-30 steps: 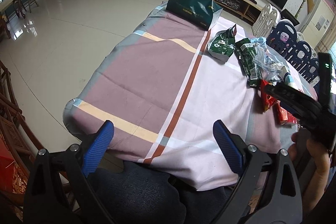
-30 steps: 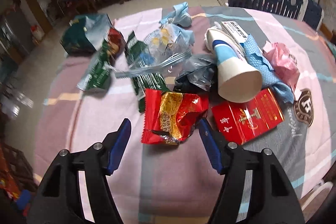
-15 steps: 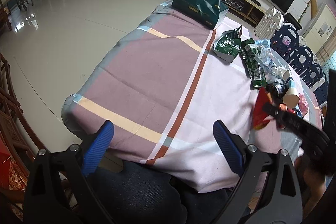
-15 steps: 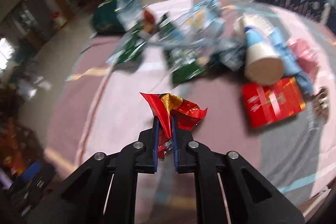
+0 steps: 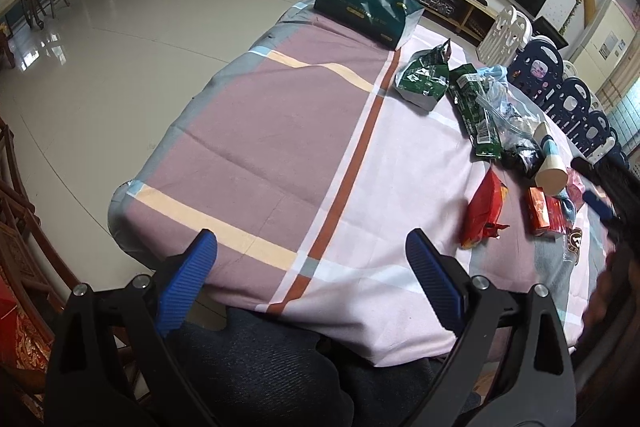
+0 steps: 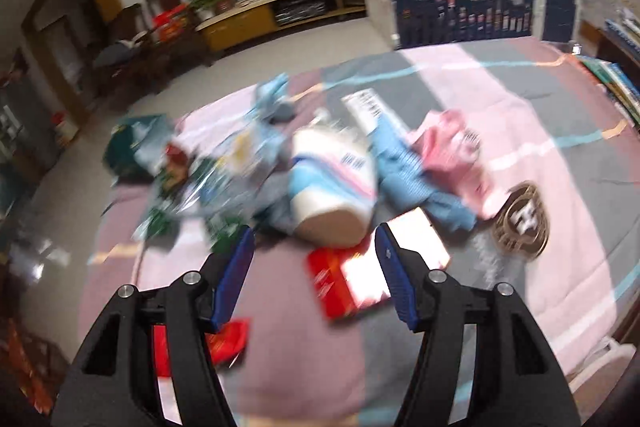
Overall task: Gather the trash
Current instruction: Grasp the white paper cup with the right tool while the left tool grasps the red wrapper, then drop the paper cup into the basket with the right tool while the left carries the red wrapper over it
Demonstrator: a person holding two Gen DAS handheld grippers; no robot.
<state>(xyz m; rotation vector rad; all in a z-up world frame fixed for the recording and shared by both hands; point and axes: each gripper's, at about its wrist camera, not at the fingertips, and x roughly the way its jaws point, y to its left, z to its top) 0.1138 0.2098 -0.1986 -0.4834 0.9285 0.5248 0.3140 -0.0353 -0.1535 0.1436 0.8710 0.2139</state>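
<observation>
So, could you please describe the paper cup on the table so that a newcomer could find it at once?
Start at the cloth-covered table and go to the litter heaped along one side. The paper cup lies on its side there, next to a flat red box. It is the only rigid cone, white with blue bands.

A matt woven cloth point(image 5: 260, 131) with soft creases covers the surface. The red snack wrapper point(image 5: 482, 213) is glossy, crinkled foil; the green packets point(image 5: 424, 79) shine like plastic film. The paper cup point(image 5: 550, 171) looks smooth and matt. The left gripper point(image 5: 312, 283) has ribbed blue pads point(image 5: 186, 279) on matt black plastic arms with metal screws. The floor point(image 5: 100, 59) is polished, reflective tile.
</observation>
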